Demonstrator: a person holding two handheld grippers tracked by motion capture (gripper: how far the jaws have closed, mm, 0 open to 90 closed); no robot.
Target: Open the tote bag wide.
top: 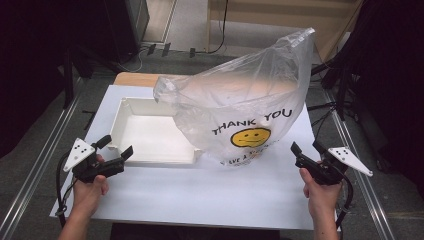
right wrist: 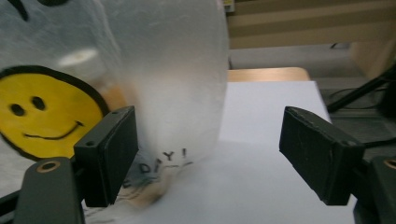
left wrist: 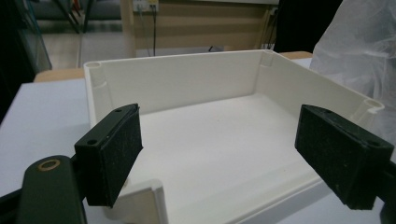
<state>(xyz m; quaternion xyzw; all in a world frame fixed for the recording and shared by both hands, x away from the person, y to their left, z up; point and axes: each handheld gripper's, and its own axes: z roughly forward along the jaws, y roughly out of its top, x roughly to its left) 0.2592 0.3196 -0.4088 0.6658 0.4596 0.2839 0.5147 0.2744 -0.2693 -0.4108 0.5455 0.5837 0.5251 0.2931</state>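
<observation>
You are risking two slips here: the flimsy plastic bag point(top: 245, 105), standing puffed up on the white table point(top: 200, 192) with its left side overlapping the white tray point(top: 150, 132), is likely to crumple or tip if your right gripper point(top: 305, 150) pinches only a loose fold, and the light tray may skid if your left gripper point(top: 116, 150) nudges its near wall. You are holding both grippers low, jaws apart and empty, the left aiming at the tray's near-left corner and the right at the bag's lower right.

My white counter point(top: 200, 192) sits before me; beyond its far edge, a wooden board point(top: 135, 78) and cables on the grey floor point(top: 165, 50).
</observation>
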